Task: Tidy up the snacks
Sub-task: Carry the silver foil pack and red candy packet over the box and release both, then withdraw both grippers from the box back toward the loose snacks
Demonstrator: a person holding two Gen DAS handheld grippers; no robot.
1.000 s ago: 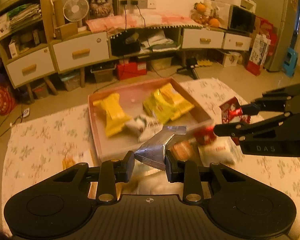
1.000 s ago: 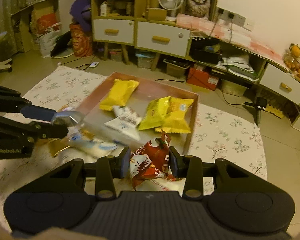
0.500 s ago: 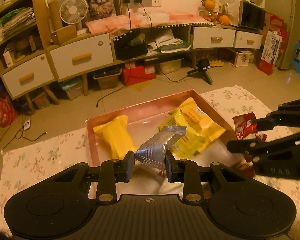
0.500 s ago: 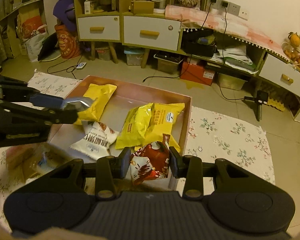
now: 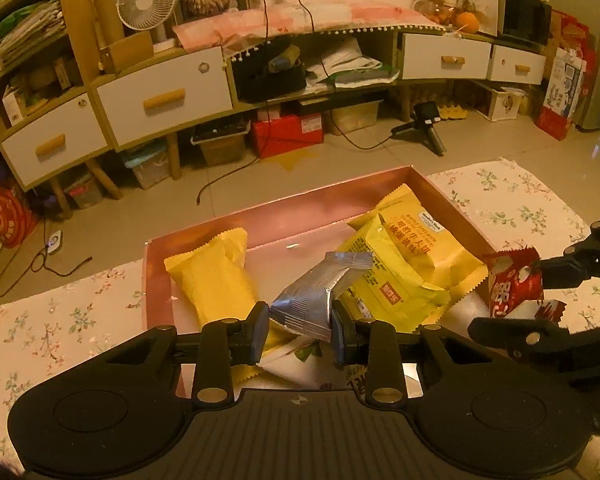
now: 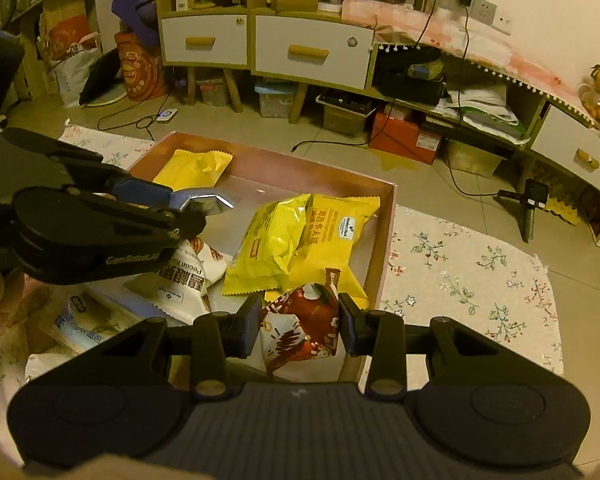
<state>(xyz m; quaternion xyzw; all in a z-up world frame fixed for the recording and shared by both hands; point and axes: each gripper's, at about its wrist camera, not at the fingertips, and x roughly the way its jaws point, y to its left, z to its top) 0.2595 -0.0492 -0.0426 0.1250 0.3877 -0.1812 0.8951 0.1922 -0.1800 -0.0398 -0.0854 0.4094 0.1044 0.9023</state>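
Snack packets are lying in a shallow pink tray (image 5: 156,280) that is sitting on a floral tablecloth (image 5: 60,320), and you are holding both grippers over it. Your left gripper (image 5: 300,330) is pinching a crinkled silver foil packet (image 5: 320,292) between its two pads, and the packet is hanging above the tray's near half. Your right gripper (image 6: 298,326) is clamping a red and white snack packet (image 6: 300,328) and is hovering over the tray's near right corner, just inside the wall. In the tray, a plain yellow packet (image 5: 216,280) is lying along the left side, and two overlapping yellow packets (image 6: 300,236) with printed labels are lying toward the right. A white packet with brown print (image 6: 188,280) is resting near the tray's front, partly under your left gripper as the right camera is seeing it. More pale wrappers (image 6: 80,320) are lying at the front left, too blurred to read. Behind the table, a low cabinet with white drawers (image 5: 164,96) is standing against the wall, with a small white fan (image 5: 146,2) on top.
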